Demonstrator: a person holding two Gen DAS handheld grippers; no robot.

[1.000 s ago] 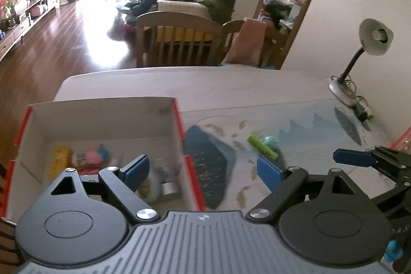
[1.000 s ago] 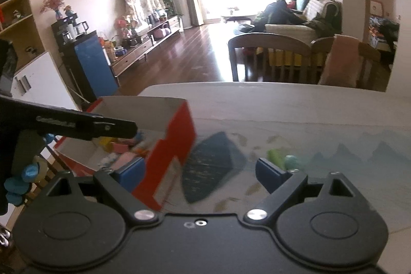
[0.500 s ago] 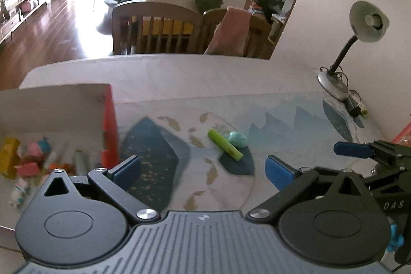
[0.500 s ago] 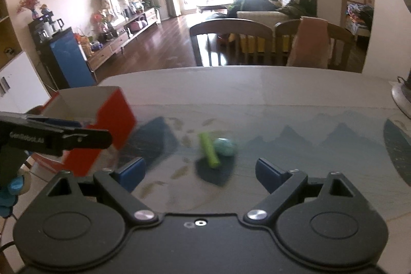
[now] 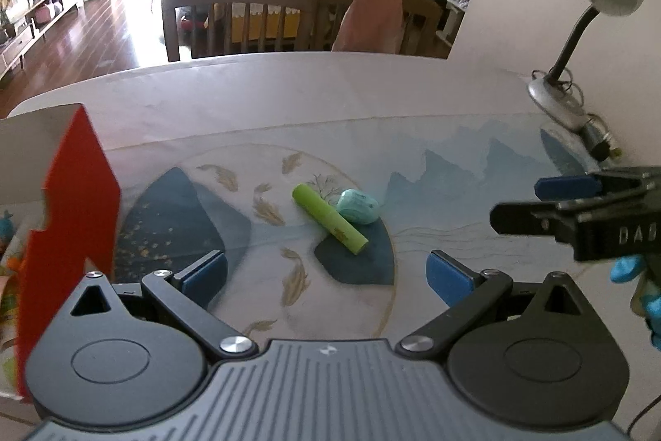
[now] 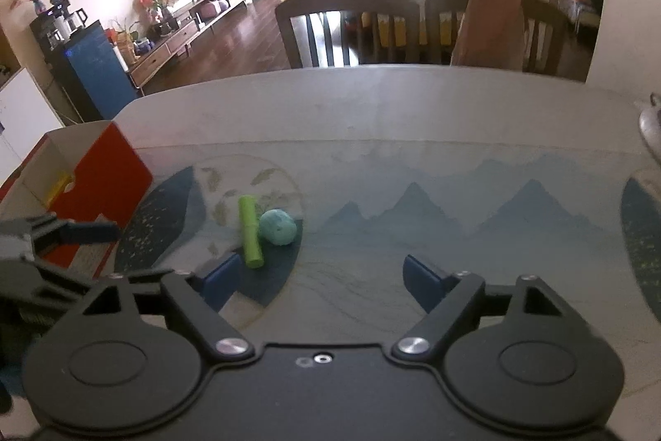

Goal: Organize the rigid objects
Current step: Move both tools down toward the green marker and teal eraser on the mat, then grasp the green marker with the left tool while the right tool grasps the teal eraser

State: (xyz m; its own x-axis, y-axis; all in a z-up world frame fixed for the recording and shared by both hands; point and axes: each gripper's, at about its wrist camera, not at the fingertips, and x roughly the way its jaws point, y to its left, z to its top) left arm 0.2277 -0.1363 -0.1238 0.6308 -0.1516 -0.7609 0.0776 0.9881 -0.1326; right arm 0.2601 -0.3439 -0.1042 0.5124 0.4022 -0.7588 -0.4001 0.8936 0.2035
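A lime green cylinder [image 5: 329,218] lies on the patterned mat, touching a teal rounded lump [image 5: 357,206] on its right. My left gripper [image 5: 326,277] hovers just short of them, jaws wide open and empty. In the right wrist view the same green cylinder [image 6: 250,231] and teal lump [image 6: 278,227] lie ahead and to the left of my right gripper [image 6: 320,282]. Its jaws are closing, with nothing between them. A red and white cardboard box [image 5: 68,193] with several small items inside stands at the left.
A grey desk lamp [image 5: 578,40] stands at the table's far right by the wall. Wooden chairs [image 5: 235,17] line the far edge. The right gripper's body [image 5: 586,218] reaches in from the right in the left wrist view. A blue-gloved hand [image 5: 648,296] holds it.
Both grippers have swung right from over the box toward the green cylinder and teal lump and come lower. The left jaws have spread wider; the right jaws have narrowed a little.
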